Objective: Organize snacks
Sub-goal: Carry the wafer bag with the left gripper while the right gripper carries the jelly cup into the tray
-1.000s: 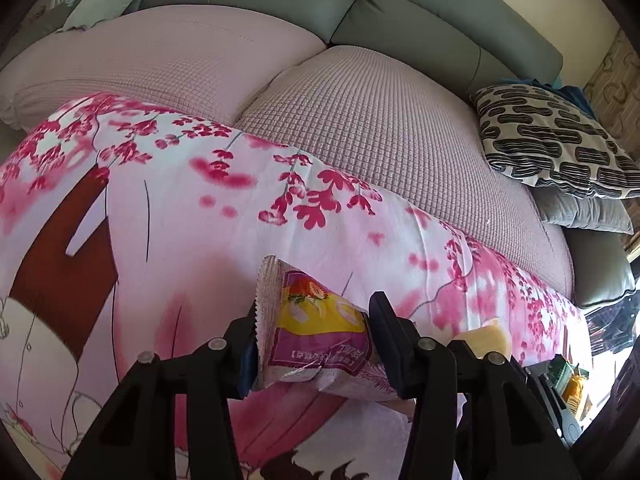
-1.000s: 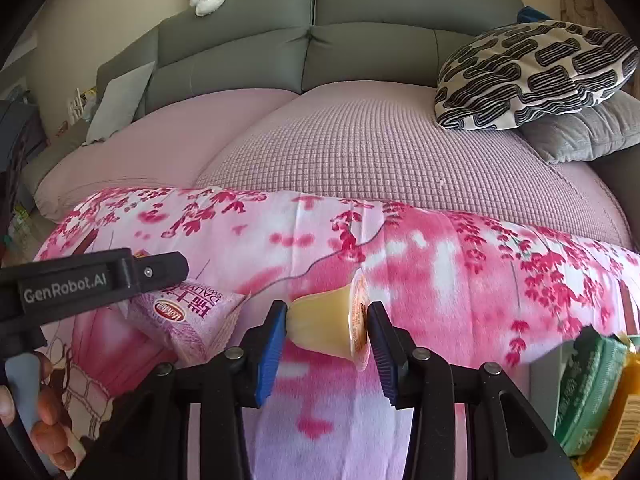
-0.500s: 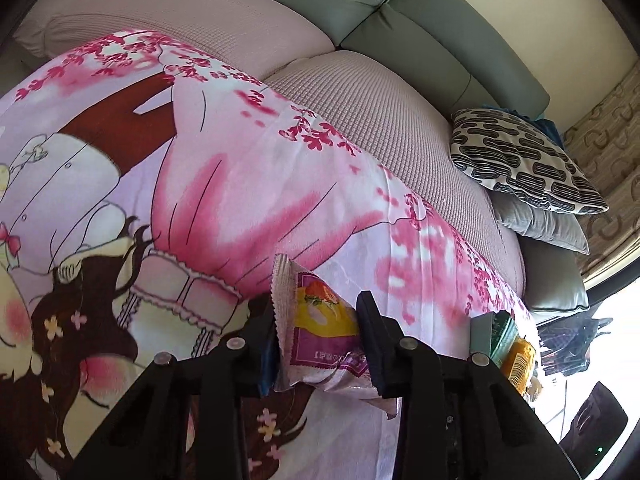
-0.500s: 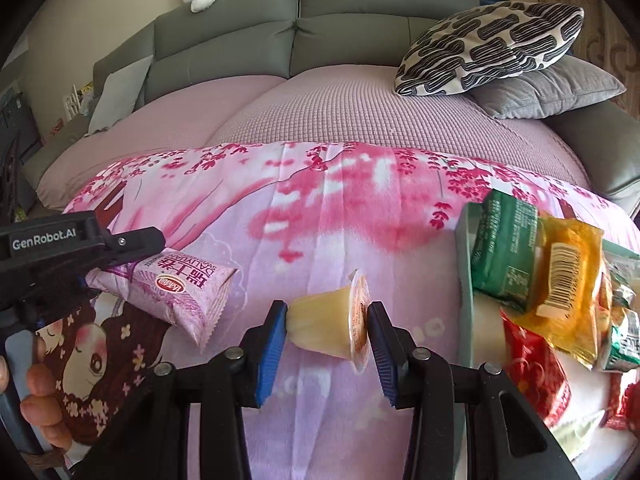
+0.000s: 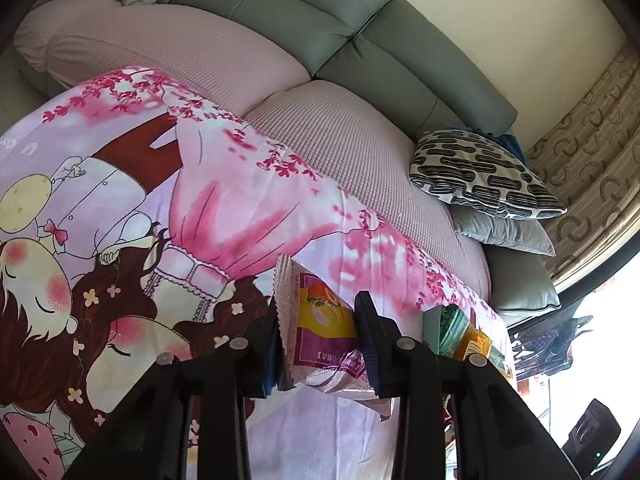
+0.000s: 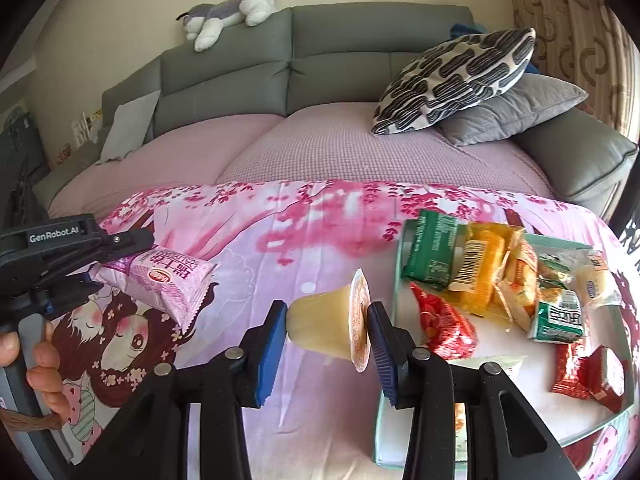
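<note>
My left gripper (image 5: 316, 320) is shut on a pink and purple snack packet (image 5: 320, 328), held above the pink cartoon cloth (image 5: 160, 240). The same left gripper (image 6: 120, 248) and its packet (image 6: 168, 280) show at the left of the right wrist view. My right gripper (image 6: 326, 320) is shut on a yellow jelly cup (image 6: 332, 324), held just left of a pale green tray (image 6: 600, 424). The tray holds several snack packets: green (image 6: 432, 252), orange (image 6: 480, 264) and red (image 6: 444, 328).
The cloth (image 6: 280, 240) covers a table in front of a grey sofa (image 6: 340, 60) with a pink cover. A patterned cushion (image 6: 452, 80) and a grey cushion lie at the right. A plush toy (image 6: 232, 12) lies on the sofa back.
Both grippers have drawn back and turned right with their snacks. The tray of snacks has come into full view at the right of the right wrist view.
</note>
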Tool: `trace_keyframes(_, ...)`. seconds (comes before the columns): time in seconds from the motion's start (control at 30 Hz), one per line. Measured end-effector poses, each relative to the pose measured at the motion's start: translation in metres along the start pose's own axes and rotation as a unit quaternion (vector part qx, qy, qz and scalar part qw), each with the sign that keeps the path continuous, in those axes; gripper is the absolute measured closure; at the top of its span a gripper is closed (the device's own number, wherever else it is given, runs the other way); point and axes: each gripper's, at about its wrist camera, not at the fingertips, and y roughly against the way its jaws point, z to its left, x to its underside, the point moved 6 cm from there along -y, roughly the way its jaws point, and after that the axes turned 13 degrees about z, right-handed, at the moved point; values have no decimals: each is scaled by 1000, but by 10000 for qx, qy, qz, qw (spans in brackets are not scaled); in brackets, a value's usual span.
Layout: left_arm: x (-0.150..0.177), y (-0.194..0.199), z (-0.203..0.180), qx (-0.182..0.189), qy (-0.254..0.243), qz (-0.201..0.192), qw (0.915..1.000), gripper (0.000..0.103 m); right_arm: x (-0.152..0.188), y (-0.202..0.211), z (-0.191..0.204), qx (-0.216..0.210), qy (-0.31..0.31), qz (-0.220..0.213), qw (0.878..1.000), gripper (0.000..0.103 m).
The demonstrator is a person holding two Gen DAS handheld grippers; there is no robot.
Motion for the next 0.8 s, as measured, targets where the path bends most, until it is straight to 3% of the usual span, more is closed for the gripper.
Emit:
trace_keyframes(0.2, 14, -20, -60, 341, -547, 299, 9975, 68, 4, 13, -48, 298, -445, -27, 9986, 59)
trace_keyframes(0.4, 39, -50, -122, 555, -1149, 724, 9892, 67, 15, 20, -109, 653, -1037, 122, 9924, 59)
trace_keyframes(0.8, 91, -90, -192, 501, -1764, 1162, 9761, 67, 45, 22, -185, 790, -1788, 378, 9800, 59)
